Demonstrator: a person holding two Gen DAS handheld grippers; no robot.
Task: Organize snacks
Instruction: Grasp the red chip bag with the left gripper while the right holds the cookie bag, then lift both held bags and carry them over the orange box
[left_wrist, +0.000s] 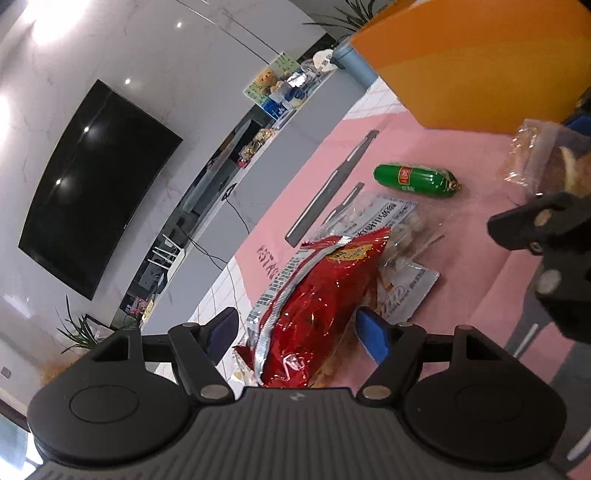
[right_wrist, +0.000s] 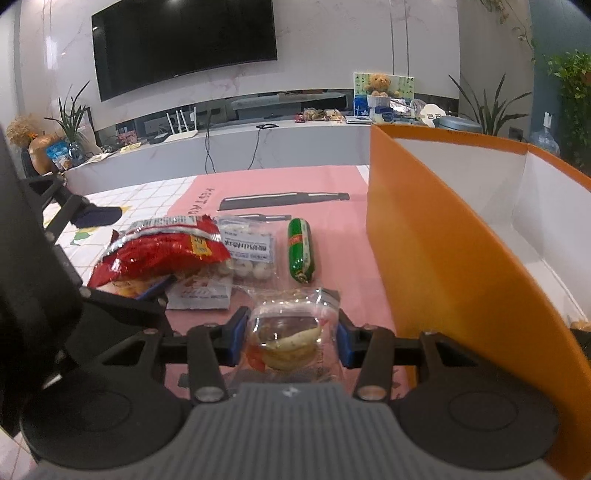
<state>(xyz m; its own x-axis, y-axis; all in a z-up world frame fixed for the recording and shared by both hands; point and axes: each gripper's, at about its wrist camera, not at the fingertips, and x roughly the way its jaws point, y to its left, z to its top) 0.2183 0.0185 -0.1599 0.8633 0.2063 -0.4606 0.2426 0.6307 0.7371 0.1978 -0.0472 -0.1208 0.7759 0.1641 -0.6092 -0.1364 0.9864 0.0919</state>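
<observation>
My left gripper (left_wrist: 295, 332) has its blue pads on both sides of a red snack bag (left_wrist: 314, 302), which also shows in the right wrist view (right_wrist: 159, 251); the jaws look closed on it. My right gripper (right_wrist: 290, 336) is shut on a clear-wrapped pastry (right_wrist: 291, 339), held just above the pink mat (right_wrist: 332, 184) beside the orange box (right_wrist: 443, 266). The pastry also shows in the left wrist view (left_wrist: 550, 162). A green sausage (right_wrist: 301, 249), a clear bag of white balls (right_wrist: 251, 251) and a small silver packet (right_wrist: 201, 293) lie on the mat.
The orange box has a white inside and stands at the right, open at the top. A checked cloth (right_wrist: 140, 195) covers the table's left part. Behind are a low TV counter (right_wrist: 221, 136), a wall TV (right_wrist: 184, 44) and plants.
</observation>
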